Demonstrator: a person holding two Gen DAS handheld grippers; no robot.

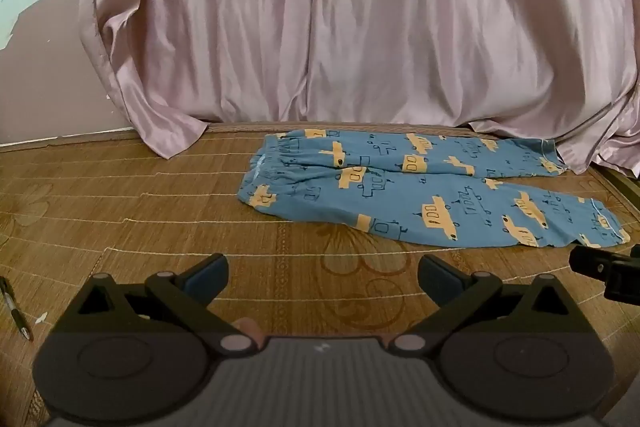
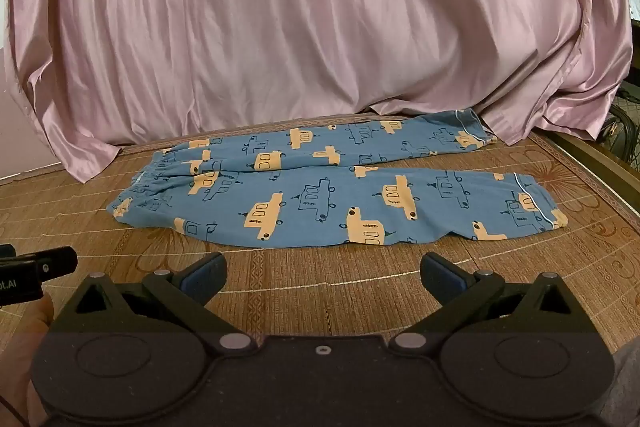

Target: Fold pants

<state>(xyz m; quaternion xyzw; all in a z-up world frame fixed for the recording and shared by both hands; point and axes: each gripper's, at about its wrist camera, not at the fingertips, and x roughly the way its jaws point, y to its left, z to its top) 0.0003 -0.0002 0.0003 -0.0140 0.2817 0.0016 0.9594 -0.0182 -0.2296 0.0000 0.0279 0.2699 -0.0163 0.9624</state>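
The pants (image 2: 332, 195) lay flat and unfolded on the mat (image 2: 320, 283), fully spread, waistband to the left and both legs running to the right. Fabric was blue, printed with orange vehicles and dark outline drawings. The waistband (image 2: 160, 175) was elasticated and gathered. The legs lay side by side, touching near the crotch and parting slightly toward the cuffs. Each cuff carried a thin white piping line. The near leg (image 2: 400, 215) lay smooth with minor rippling along its lower edge; the far cuff (image 2: 468, 131) reached the pink drape (image 2: 320, 27).
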